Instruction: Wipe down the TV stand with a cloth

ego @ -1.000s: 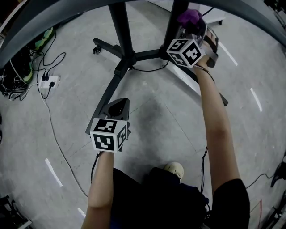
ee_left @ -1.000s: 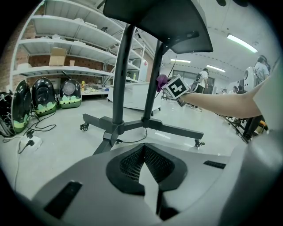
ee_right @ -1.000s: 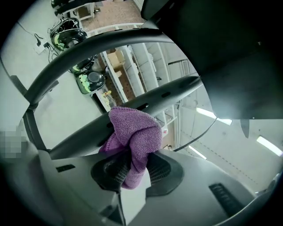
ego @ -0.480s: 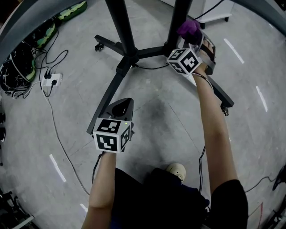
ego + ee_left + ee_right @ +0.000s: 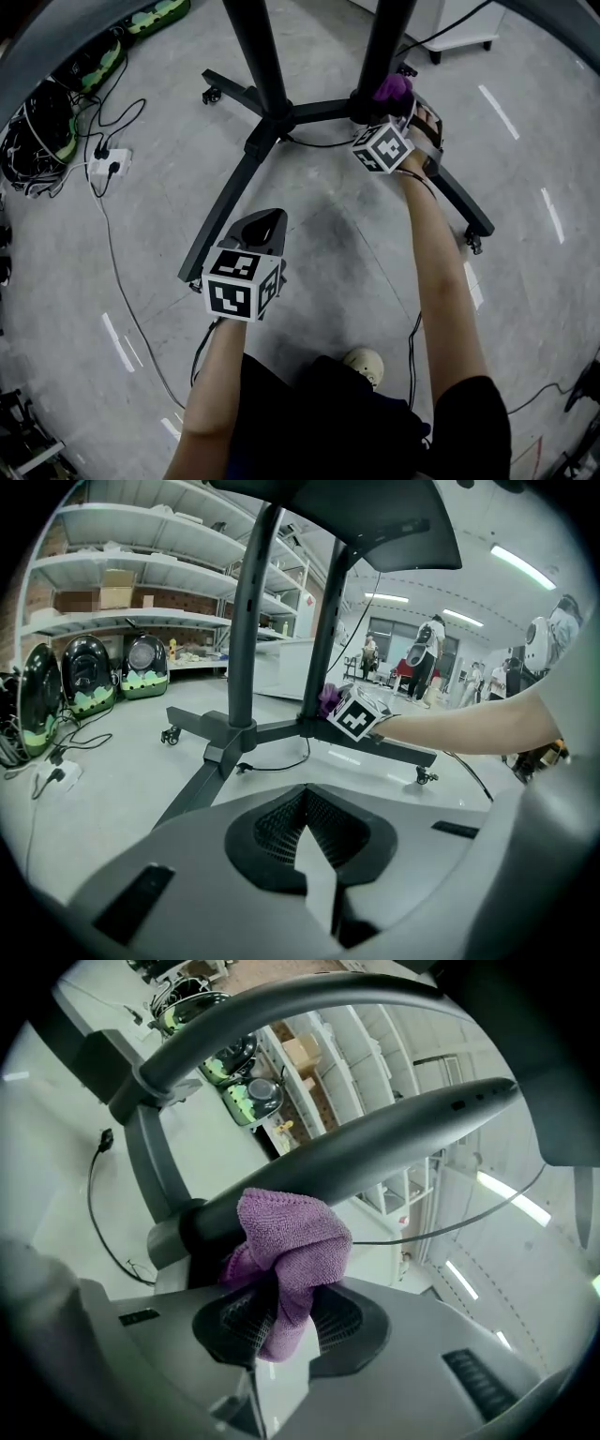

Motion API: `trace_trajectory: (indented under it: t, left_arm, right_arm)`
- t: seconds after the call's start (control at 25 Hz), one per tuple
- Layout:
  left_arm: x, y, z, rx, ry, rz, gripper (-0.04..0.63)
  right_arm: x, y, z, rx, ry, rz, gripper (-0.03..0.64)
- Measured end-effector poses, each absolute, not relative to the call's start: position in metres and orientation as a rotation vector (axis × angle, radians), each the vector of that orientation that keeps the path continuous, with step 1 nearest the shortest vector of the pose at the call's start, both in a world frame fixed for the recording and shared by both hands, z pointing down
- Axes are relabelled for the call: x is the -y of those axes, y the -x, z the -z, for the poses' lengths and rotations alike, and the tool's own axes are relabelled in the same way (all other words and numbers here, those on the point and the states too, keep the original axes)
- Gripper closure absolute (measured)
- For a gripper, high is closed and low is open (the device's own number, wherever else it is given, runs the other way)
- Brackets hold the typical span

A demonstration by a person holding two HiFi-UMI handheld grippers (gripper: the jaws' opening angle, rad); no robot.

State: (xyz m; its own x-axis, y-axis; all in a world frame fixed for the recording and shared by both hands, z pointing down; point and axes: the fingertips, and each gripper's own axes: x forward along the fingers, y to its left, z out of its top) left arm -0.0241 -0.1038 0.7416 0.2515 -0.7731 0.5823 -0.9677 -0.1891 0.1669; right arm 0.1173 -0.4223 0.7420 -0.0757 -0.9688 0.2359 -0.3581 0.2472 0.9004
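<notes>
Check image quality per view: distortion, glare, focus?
Head view: fisheye, dark corners, soft shadow on the floor. Left gripper view: black round border, ceiling lamps bright. Right gripper view: cloth sharp, stand bowed into arcs by the lens.

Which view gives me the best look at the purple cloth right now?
The right gripper view: the purple cloth fills the centre, bunched in the fingers of the right gripper and pressed against the stand post. The head view shows only a small tuft at the post's foot; the left gripper view shows a distant speck.
</notes>
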Motion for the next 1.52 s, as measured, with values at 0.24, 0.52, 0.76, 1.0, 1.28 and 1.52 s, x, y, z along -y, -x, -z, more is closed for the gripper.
trace_trajectory:
  t: [0.24,0.52,0.76,1.0,1.28,1.52]
  left_arm:
    - [0.105,0.025,-0.747,1.579,-2.016,-0.516,0.589]
    - [0.103,0.026,-0.742,1.58,-2.027,-0.505,0.589]
    - [0.099,0.031,-0.734,1.595,-2.033,-0.484,0.589]
    - [0.09,0.037,-0.722,1.607,-2.057,-0.462,0.589]
    - [0.069,0.061,-0.697,1.665,-2.066,-0.446,0.589]
    - [0.038,0.108,-0.67,1.794,-2.011,-0.426,0.589]
  right_arm:
    - [0.417,-0.116,-0.768,1.577,-1.209,0.859,0.517]
    - [0.412,-0.12,-0.763,1.598,-1.205,0.808,0.517]
    - [0.401,-0.118,-0.75,1.627,-1.228,0.808,0.517]
    - [0.375,-0.107,-0.73,1.718,-1.253,0.81,0.517]
    - [0.318,-0.057,-0.707,1.908,-1.186,0.835,0.517]
    - [0.241,0.02,-0.689,2.286,-1.044,0.536,0.517]
